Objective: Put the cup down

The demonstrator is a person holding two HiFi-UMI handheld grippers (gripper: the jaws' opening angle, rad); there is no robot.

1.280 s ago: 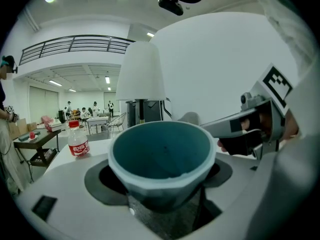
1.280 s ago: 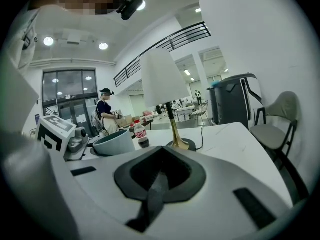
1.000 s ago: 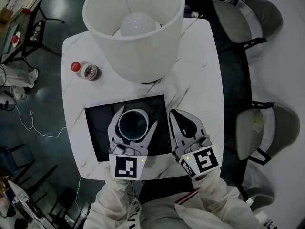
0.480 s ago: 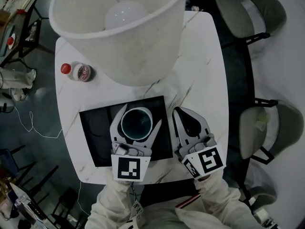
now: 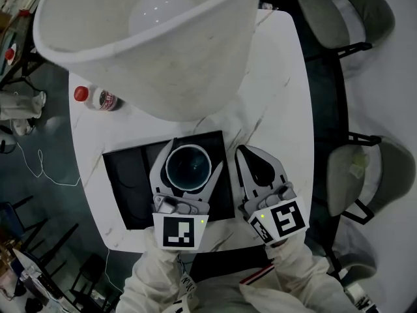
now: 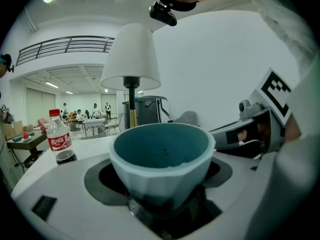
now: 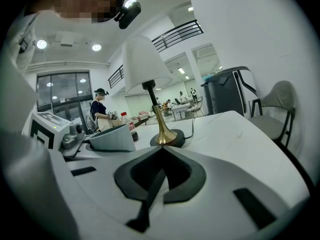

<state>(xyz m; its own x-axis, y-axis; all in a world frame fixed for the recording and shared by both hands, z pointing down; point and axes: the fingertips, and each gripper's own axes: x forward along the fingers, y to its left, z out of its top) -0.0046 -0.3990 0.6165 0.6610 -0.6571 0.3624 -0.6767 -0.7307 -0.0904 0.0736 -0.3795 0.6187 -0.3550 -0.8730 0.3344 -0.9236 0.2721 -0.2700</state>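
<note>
You are still clamping the pale blue faceted ceramic cup in your left gripper over the black rectangular mat. Only your head has been leaning toward the white lampshade. Your right gripper is sitting closed and empty alongside, so release is probably still pending.

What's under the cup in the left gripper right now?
Beneath the pale blue ceramic cup, shut in the left gripper's jaws, lies the black rectangular mat on the white marble table. The cup hides whether its base touches the mat.
</note>
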